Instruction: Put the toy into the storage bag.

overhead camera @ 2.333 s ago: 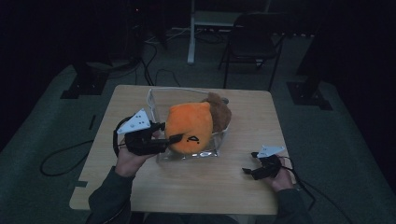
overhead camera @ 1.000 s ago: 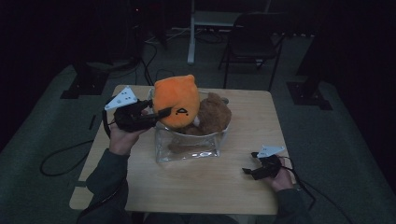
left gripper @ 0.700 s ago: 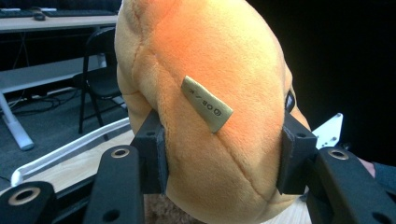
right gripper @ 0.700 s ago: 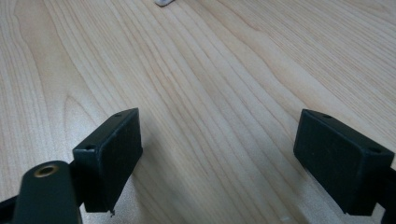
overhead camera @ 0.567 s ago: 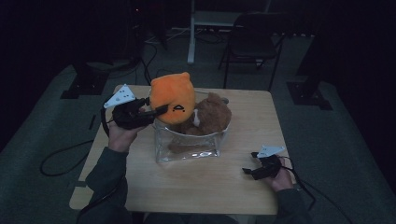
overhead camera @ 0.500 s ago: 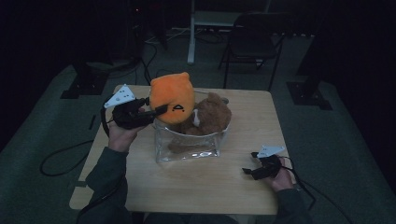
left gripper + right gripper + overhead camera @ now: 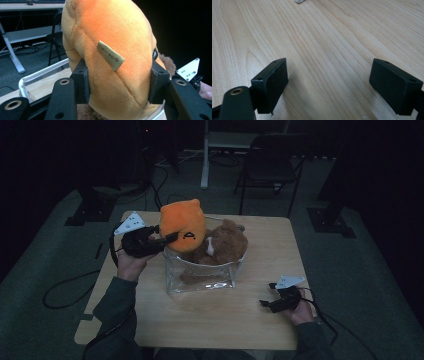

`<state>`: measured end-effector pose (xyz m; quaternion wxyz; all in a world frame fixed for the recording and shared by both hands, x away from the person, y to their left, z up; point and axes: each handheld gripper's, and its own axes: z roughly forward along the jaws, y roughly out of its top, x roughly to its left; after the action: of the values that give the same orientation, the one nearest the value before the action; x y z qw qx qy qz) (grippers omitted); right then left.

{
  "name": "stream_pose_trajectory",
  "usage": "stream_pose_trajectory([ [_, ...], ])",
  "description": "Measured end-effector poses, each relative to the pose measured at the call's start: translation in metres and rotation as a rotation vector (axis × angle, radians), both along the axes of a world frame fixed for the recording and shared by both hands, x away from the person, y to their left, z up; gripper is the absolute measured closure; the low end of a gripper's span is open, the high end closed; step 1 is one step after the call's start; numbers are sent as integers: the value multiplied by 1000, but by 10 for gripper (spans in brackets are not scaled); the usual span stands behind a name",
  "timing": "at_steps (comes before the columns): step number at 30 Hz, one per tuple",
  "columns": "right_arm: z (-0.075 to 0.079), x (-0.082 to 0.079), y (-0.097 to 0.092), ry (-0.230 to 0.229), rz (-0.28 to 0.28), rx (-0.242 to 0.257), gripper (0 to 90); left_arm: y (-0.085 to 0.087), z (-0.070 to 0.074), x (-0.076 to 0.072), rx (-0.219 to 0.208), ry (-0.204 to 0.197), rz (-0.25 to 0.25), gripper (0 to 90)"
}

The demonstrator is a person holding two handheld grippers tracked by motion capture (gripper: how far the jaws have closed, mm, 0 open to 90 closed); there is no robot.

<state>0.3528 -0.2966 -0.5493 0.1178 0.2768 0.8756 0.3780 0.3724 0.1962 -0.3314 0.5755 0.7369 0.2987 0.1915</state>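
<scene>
Broadly, the wooden worktop (image 7: 250,320) carries a clear container (image 7: 200,275) holding a brown plush toy (image 7: 225,245). Above the container's left rim, the orange plush toy (image 7: 183,225) hangs lifted between the jaws of the left gripper (image 7: 167,239), both pads pressed into its sides. Near the worktop's right front corner, the right gripper (image 7: 265,304) rests with its jaws wide apart over bare wood.
</scene>
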Motion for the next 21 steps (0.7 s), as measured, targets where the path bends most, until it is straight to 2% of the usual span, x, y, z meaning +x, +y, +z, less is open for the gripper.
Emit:
stream_pose_trajectory([
  [21, 0, 0, 0, 0, 0, 1, 146, 3, -5, 6, -5, 7, 14, 481],
])
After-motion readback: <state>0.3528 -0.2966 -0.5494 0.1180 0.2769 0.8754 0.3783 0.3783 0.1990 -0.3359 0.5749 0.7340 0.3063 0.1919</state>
